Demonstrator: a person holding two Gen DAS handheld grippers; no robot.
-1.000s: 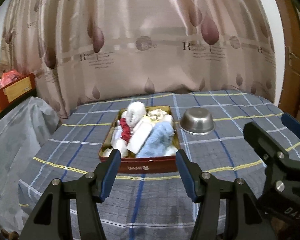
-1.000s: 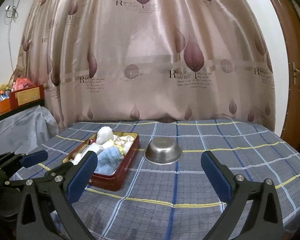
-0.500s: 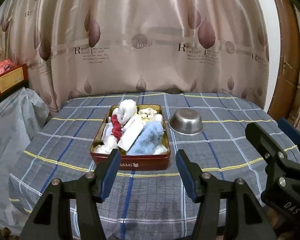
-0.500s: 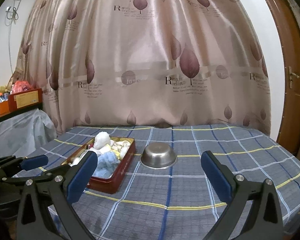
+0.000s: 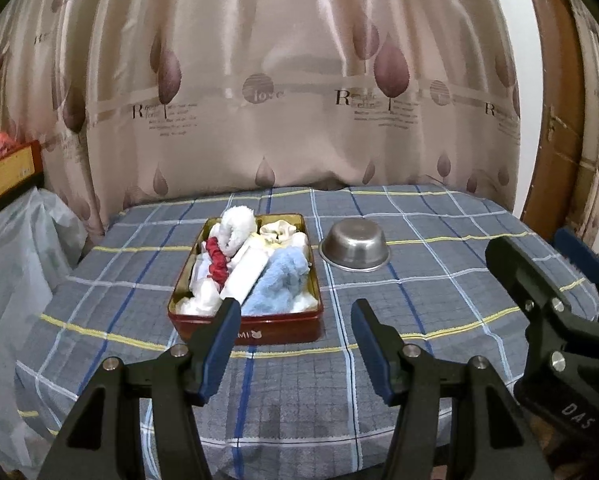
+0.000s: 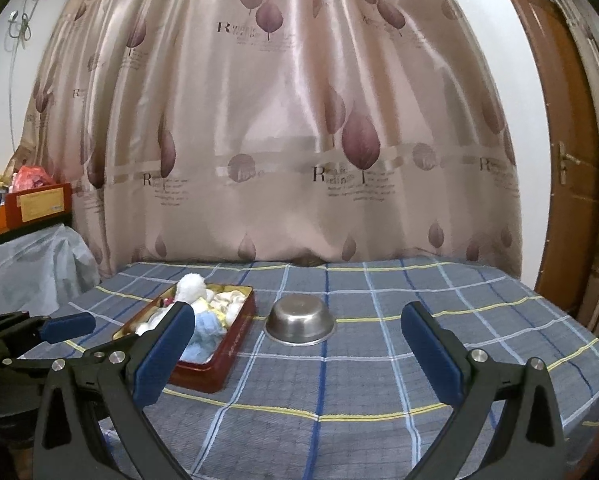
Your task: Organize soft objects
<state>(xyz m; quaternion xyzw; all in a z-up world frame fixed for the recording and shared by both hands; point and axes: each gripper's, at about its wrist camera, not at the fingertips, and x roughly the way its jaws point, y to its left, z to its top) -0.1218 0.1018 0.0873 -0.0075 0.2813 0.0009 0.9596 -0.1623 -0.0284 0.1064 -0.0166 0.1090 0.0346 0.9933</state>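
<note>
Two grippers are ours to hold, one in each hand, and both hang above the near edge of a counter (image 5: 439,216) covered in a blue-grey plaid cloth. The left gripper (image 5: 295,344) has its blue-padded jaws spread wide with nothing between them. The right gripper (image 6: 299,348) has its jaws spread wider, and they too hold nothing. In the left wrist view, the right gripper shows at the far right edge; in the right wrist view, the left gripper shows at the far left edge.

Just beyond the left jaws sits a red rectangular tin (image 5: 283,330), its short side facing us. It is packed with soft objects (image 5: 255,268): a fluffy white piece at the back, a cream one beside it, a red strip along the left, a white roll lying down the middle, and a pale blue fluffy piece at the front right.

Near the tin's right side, apart from it, a steel bowl (image 5: 355,245) rests upside down on the cloth. Behind the counter hangs a shiny beige curtain (image 6: 283,140) printed with purple leaves. A brown wooden door (image 6: 567,160) stands at the right.
</note>
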